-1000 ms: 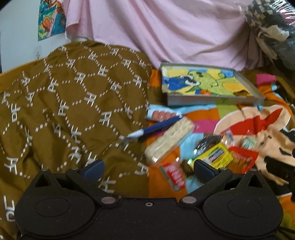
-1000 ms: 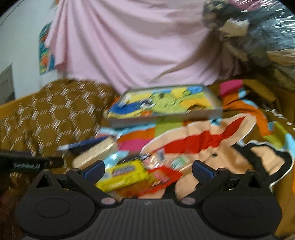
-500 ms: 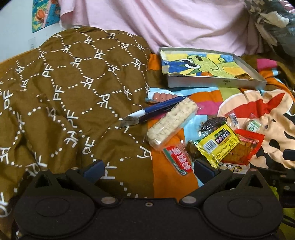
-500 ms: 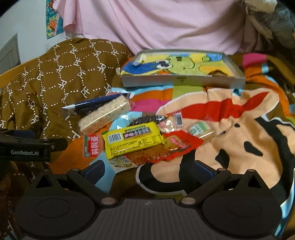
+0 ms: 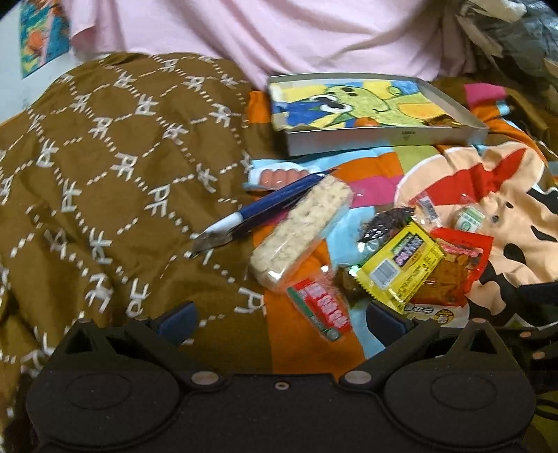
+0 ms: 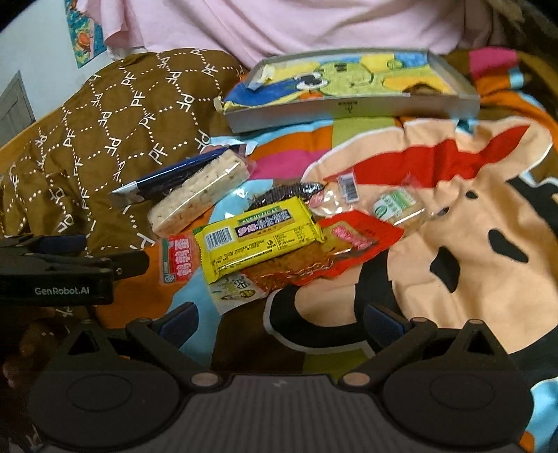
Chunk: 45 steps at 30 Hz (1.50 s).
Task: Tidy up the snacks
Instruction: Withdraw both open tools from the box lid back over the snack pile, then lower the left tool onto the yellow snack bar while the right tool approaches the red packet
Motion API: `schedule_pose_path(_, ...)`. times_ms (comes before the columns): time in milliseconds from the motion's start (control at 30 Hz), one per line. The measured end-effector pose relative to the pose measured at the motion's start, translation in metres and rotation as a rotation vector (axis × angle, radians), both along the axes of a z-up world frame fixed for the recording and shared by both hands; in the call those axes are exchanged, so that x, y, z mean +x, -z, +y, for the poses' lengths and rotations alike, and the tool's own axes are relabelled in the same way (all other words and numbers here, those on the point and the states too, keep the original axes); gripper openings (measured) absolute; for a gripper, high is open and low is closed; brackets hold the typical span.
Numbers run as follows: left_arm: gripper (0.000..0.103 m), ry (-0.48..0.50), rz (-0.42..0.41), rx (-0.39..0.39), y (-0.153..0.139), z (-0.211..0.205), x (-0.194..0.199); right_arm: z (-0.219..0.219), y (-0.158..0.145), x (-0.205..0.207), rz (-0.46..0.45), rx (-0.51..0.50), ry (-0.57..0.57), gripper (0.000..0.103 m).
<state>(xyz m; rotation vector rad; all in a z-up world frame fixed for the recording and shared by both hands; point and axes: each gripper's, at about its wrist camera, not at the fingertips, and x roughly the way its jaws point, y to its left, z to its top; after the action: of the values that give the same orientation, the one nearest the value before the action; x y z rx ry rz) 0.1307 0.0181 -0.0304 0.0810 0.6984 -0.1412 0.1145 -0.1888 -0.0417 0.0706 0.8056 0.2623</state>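
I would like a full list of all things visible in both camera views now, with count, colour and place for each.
Tray: one, grey rim, cartoon picture inside, far end of the bedspread.
Rice bar: one, pale, clear wrapper, left of the pile.
Blue packet: one, dark blue and white, beside the rice bar.
Yellow packet: one, top of the pile.
Red packet: one, red and orange, partly under the yellow packet.
Red-white candy: one, left of the yellow packet.
Dark packet: one, behind the yellow packet.
Clear small packets: two, right of the pile.
Brown quilt: one, white pattern, left.
Pink cloth: one, behind.
Left gripper: open.
Right gripper: open.
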Motion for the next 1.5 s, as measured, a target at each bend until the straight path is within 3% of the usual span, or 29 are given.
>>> schedule_pose_path(267,0.102,0.159,-0.04,0.062,-0.005,-0.025,0.017,-0.024,-0.001,0.027,0.074,0.118,-0.066,0.103)
schedule_pose_path(400,0.102,0.238,-0.06,0.121,-0.003,-0.041,0.023,-0.031,-0.003,0.041,0.091,0.123,-0.147,0.103)
schedule_pose_path(533,0.102,0.317,-0.06,0.198,0.004,-0.055,0.028,-0.039,-0.003,0.058,0.166,0.18,-0.212,0.103)
schedule_pose_path(733,0.102,0.381,-0.044,0.272,0.017,-0.071,0.04,-0.062,0.004,0.076,0.214,0.302,-0.149,0.103)
schedule_pose_path(933,0.096,0.441,-0.061,0.335,0.021,-0.087,0.049,-0.069,0.015,0.095,0.254,0.379,-0.092,0.093)
schedule_pose_path(1267,0.081,0.51,-0.041,0.322,0.02,-0.095,0.053,-0.076,0.023,0.102,0.285,0.414,-0.04,0.08)
schedule_pose_path(1400,0.082,0.527,-0.032,0.321,0.021,-0.097,0.057,-0.08,0.024,0.104,0.293,0.433,-0.026,0.08)
schedule_pose_path(1500,0.082,0.518,0.016,0.265,0.021,-0.096,0.068,-0.082,0.024,0.104,0.297,0.436,-0.022,0.079)
